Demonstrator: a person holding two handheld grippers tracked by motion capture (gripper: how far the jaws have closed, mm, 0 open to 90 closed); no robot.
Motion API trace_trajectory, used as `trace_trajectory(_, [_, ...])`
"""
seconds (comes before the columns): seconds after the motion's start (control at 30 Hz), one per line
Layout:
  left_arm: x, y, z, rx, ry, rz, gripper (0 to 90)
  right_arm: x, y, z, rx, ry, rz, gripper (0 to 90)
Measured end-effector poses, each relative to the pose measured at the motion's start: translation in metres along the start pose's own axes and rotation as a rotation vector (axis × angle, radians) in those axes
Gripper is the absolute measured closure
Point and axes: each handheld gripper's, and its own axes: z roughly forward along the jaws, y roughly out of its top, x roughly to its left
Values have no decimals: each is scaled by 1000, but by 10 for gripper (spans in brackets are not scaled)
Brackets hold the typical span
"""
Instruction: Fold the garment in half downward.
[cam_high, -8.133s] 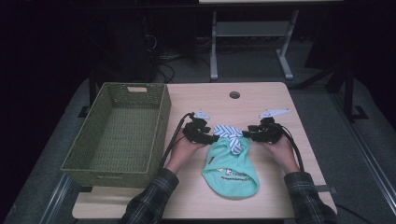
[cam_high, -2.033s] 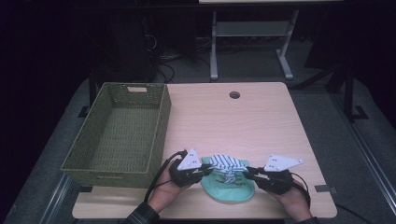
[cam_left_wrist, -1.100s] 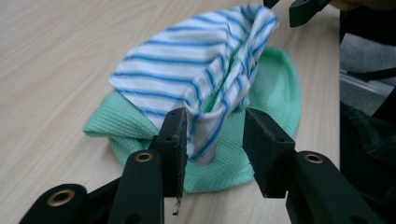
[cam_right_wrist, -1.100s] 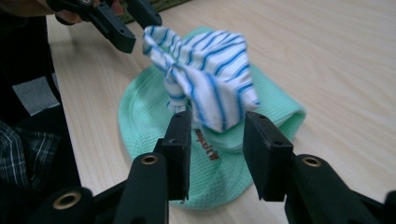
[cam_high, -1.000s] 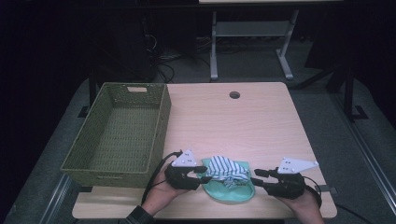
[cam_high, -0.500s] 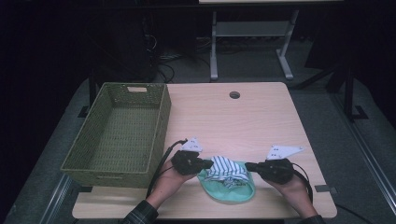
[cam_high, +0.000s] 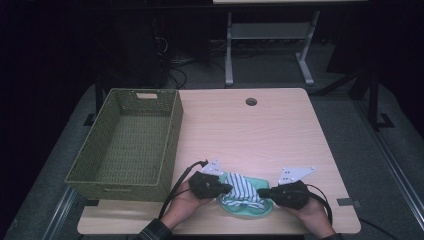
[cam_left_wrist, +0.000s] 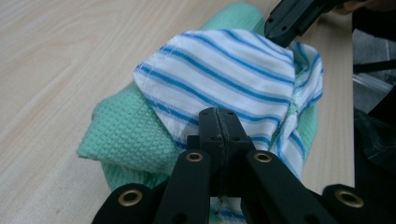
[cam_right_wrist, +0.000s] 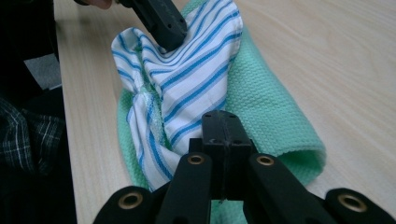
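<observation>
Left gripper (cam_high: 223, 187) and right gripper (cam_high: 263, 192) clenched on striped, waffle-knit green garment (cam_high: 245, 196), wicker basket (cam_high: 127, 145) at ten o'clock.

On the near edge of the wooden bench (cam_high: 280, 130) lies a bundled garment (cam_high: 243, 194), green with a blue-and-white striped part on top. The left tongs (cam_high: 226, 188) press into its left side and the right tongs (cam_high: 262, 192) into its right, each with its jaws closed on the fabric. A green woven basket (cam_high: 127, 142) stands at the bench's left.
</observation>
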Motion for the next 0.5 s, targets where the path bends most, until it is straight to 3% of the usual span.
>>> trace_trajectory(0.23, [0, -6, 10, 81, 24, 31, 894, 4, -5, 8, 52, -7, -13, 896])
trace_trajectory(0.4, [-2, 3, -6, 15, 21, 14, 867, 4, -1, 0, 14, -13, -8, 893])
trace_trajectory(0.5, [2, 14, -15, -28, 41, 10, 868, -1, 6, -6, -26, -35, -6, 894])
